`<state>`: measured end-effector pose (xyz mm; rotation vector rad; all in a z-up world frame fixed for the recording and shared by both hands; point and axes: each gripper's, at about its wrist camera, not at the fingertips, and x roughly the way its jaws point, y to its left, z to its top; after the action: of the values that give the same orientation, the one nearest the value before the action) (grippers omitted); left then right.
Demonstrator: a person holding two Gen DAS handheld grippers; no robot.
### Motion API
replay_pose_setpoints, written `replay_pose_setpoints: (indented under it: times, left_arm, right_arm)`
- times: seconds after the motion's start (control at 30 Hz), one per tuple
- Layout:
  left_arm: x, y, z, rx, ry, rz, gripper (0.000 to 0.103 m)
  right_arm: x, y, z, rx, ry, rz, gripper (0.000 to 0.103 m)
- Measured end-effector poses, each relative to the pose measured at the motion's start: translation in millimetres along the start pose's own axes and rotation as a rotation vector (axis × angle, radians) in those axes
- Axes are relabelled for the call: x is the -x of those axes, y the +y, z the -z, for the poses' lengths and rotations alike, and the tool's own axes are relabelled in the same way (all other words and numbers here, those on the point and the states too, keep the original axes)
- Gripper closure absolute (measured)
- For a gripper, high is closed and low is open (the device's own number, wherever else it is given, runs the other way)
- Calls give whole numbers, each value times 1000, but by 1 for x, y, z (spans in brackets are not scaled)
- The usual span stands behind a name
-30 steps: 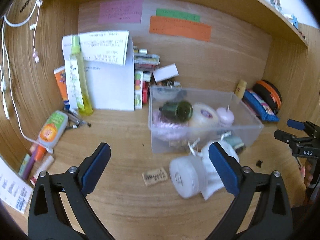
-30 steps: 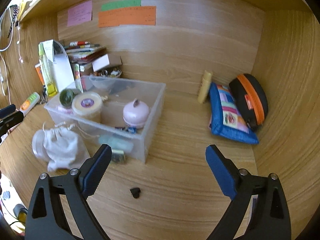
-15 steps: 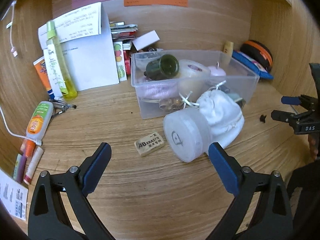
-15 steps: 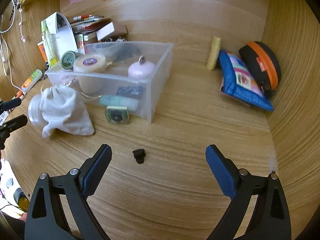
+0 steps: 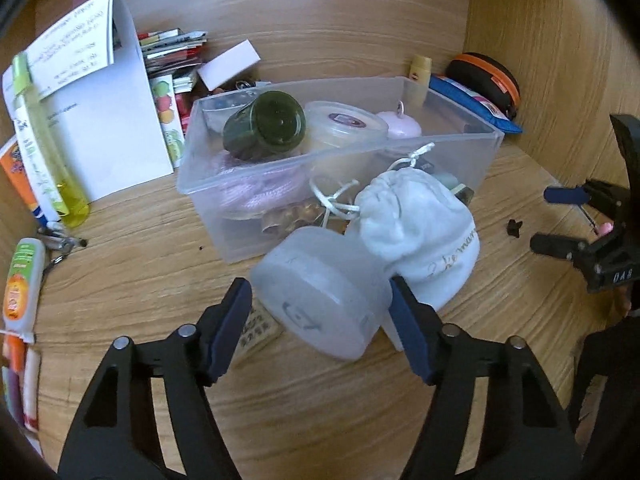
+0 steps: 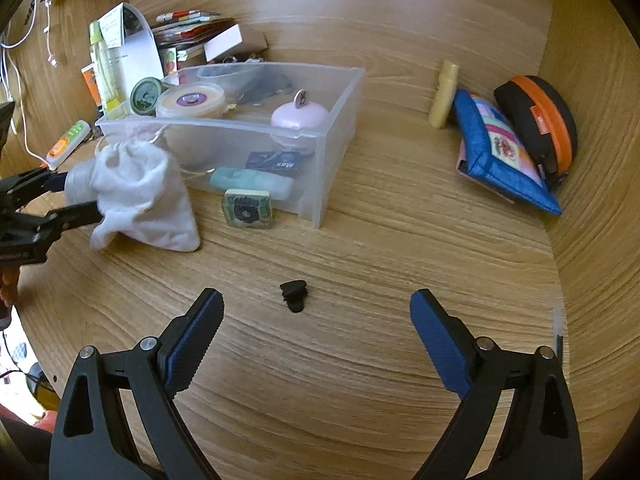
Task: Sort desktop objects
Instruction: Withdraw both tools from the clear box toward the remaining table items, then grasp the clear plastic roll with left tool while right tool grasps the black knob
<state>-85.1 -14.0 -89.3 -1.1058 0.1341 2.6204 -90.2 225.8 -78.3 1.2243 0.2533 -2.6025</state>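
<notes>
Left gripper jaws closing around frosted jar, eraser perhaps "4B"

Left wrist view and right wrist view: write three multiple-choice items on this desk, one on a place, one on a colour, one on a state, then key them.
1. Where does the small black plastic piece lie?
A. In the clear plastic bin
B. On the bare wooden desk ahead of the right gripper
C. On the blue zip pouch

2. What colour band runs round the black oval case?
A. Orange
B. Green
C. White

3. How does the left gripper stand?
A. Shut, nothing between the jaws
B. Astride the frosted round plastic jar
C. Holding the white drawstring pouch

Key: 1 B, it lies on bare wood outside the bin. 2 A, the band is orange. 3 B, the jaws, which have just been closing, flank the jar.
</notes>
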Motion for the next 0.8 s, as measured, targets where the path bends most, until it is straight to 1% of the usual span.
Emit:
replay_pose_setpoints:
  times: [0.03,0.1,0.2,0.3,0.33,0.37,0.4,0.43,0.47,0.5,0.53,0.6,0.67,0.8]
  left_arm:
    - [-2,1,-2,1,0,4,37]
    - [-6,3,-5,1,4,13,39]
    - [-9,3,-9,-2,4,23,39]
    - [-12,4,-11,3,4,36,40]
    - [-13,4,-11,5,7,43,42]
    - [-13,5,-12,8,8,48,45]
    - [-13,6,-13,13,9,53,50]
    - [-13,6,-13,17,11,56,56]
    - [-13,7,-13,26,16,56,60]
    - [-14,7,-13,32,21,55,69]
    - [-14,9,-12,41,29,50,73]
    - [-14,12,-11,62,32,36,73]
    - [-11,13,-10,74,21,13,74]
    - [-6,15,-9,98,3,-25,74]
  right_arm:
    - [-2,1,0,0,4,-6,14]
    - [-6,2,0,8,17,-12,27]
    - [-14,5,-1,19,45,-23,39]
    - [-20,6,-2,21,59,-30,48]
    - [-20,6,-3,17,57,-35,51]
    - [-20,6,-3,16,57,-40,57]
    - [-20,6,-3,18,54,-43,63]
    - [-20,6,-4,19,52,-44,65]
    - [-20,7,-4,20,51,-47,68]
    - [-20,7,-4,21,50,-47,74]
    - [-20,7,-4,23,48,-47,76]
    - [-20,7,-4,22,47,-47,84]
    - [-20,6,-3,18,42,-45,89]
    - [-21,3,-3,4,36,-40,89]
